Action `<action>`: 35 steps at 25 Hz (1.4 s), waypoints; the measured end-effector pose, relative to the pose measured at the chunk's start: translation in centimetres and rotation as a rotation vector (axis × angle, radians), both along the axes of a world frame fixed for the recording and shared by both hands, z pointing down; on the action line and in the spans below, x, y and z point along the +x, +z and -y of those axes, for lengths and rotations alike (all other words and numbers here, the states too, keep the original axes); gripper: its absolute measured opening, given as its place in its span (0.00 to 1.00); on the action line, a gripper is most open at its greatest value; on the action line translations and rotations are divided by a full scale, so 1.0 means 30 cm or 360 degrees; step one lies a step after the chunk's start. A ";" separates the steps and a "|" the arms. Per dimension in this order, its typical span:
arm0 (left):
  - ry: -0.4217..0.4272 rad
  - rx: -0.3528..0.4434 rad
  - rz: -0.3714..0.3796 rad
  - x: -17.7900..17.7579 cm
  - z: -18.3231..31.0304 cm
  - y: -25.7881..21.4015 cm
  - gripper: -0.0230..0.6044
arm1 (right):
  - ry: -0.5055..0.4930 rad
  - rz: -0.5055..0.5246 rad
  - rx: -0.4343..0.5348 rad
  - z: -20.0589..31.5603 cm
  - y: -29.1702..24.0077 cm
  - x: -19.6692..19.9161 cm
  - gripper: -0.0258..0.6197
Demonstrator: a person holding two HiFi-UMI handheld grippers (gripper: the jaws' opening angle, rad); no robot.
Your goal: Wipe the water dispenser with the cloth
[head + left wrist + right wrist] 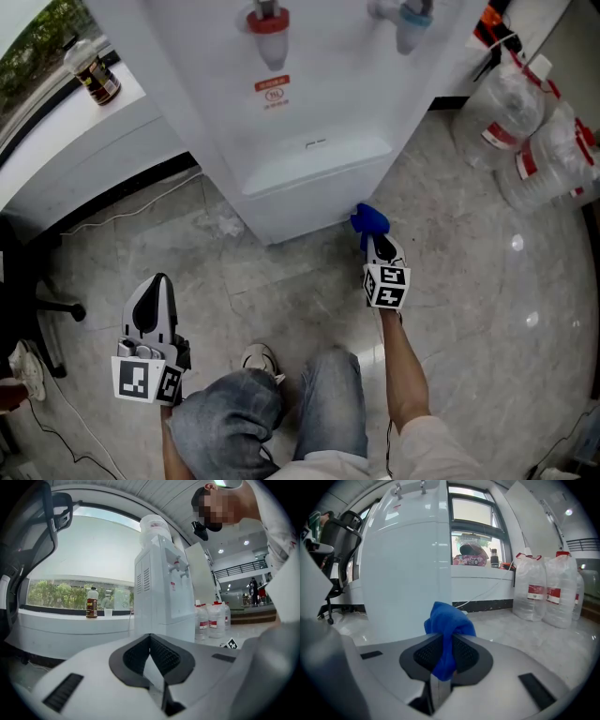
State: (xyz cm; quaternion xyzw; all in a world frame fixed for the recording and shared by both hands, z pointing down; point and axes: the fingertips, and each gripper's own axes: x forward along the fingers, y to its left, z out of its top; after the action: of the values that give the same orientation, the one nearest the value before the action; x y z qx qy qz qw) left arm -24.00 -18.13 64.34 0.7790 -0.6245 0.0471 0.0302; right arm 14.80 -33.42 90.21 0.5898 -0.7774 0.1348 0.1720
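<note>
The white water dispenser (300,103) stands on the floor, with a red tap (267,23) and a blue tap (410,21) on its front. My right gripper (372,234) is shut on a blue cloth (369,220), held at the dispenser's lower right front corner. In the right gripper view the blue cloth (447,627) bunches out between the jaws, close to the dispenser's white side (408,569). My left gripper (155,305) hangs low at the left, shut and empty, well apart from the dispenser (164,592).
Several large water bottles (539,122) stand on the floor at the right. A white ledge (84,150) at the left carries a brown bottle (94,75). A cable (131,211) lies on the floor. An office chair base (42,309) sits far left. The person's legs (281,412) are below.
</note>
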 end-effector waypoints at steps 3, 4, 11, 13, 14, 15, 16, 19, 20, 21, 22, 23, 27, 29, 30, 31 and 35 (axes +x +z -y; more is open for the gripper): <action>-0.0003 0.0014 0.0000 -0.015 0.008 -0.034 0.06 | -0.0033 0.0006 -0.0030 -0.124 -0.076 -0.069 0.14; -0.0014 0.0014 0.0000 -0.032 0.009 -0.062 0.06 | -0.0031 0.0027 -0.0038 -0.176 -0.123 -0.092 0.14; -0.0030 0.0016 0.0092 -0.094 0.016 -0.440 0.06 | -0.0078 0.0134 -0.0063 -0.377 -0.637 -0.255 0.14; -0.0025 0.0003 0.0063 -0.087 0.000 -0.557 0.06 | -0.0128 0.0130 -0.0028 -0.401 -0.820 -0.297 0.14; -0.0018 -0.0014 0.0036 -0.081 -0.017 -0.614 0.05 | -0.0151 0.0127 -0.0011 -0.419 -0.913 -0.312 0.14; -0.0011 -0.0039 0.0015 -0.076 -0.041 -0.670 0.06 | -0.0172 0.0127 0.0001 -0.442 -1.006 -0.326 0.14; -0.0004 -0.0065 -0.0002 -0.070 -0.068 -0.729 0.05 | -0.0188 0.0132 0.0008 -0.467 -1.098 -0.338 0.14; 0.0011 -0.0111 -0.0069 -0.058 -0.139 -0.921 0.06 | -0.0219 0.0143 0.0026 -0.523 -1.366 -0.376 0.14; 0.0015 -0.0121 -0.0090 -0.053 -0.165 -0.984 0.06 | -0.0229 0.0144 0.0027 -0.546 -1.446 -0.390 0.14; 0.0020 -0.0130 -0.0111 -0.045 -0.191 -1.044 0.05 | -0.0241 0.0143 0.0024 -0.572 -1.522 -0.402 0.14; 0.0026 -0.0139 -0.0132 -0.034 -0.215 -1.105 0.05 | -0.0257 0.0138 0.0016 -0.597 -1.597 -0.411 0.14; 0.0031 -0.0150 -0.0154 -0.020 -0.235 -1.168 0.05 | -0.0276 0.0130 0.0005 -0.619 -1.671 -0.419 0.14; 0.0074 -0.0188 -0.0203 0.036 -0.323 -1.432 0.06 | -0.0335 0.0105 -0.0022 -0.718 -1.967 -0.433 0.14; 0.0107 -0.0177 -0.0212 0.073 -0.373 -1.561 0.05 | -0.0336 0.0107 -0.0004 -0.768 -2.114 -0.423 0.14; 0.0123 -0.0167 -0.0210 0.092 -0.399 -1.622 0.05 | -0.0330 0.0115 0.0011 -0.796 -2.183 -0.416 0.14; 0.0135 -0.0154 -0.0207 0.108 -0.425 -1.679 0.05 | -0.0328 0.0124 0.0029 -0.824 -2.248 -0.414 0.14; 0.0153 -0.0102 -0.0190 0.176 -0.529 -1.853 0.06 | -0.0354 0.0144 0.0119 -0.940 -2.451 -0.415 0.14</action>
State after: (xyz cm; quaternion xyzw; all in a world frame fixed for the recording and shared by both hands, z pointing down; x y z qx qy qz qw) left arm -18.72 -2.27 8.76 0.8082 -0.5816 0.0218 0.0901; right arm 2.34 -5.22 16.66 0.4993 -0.8495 0.1124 0.1284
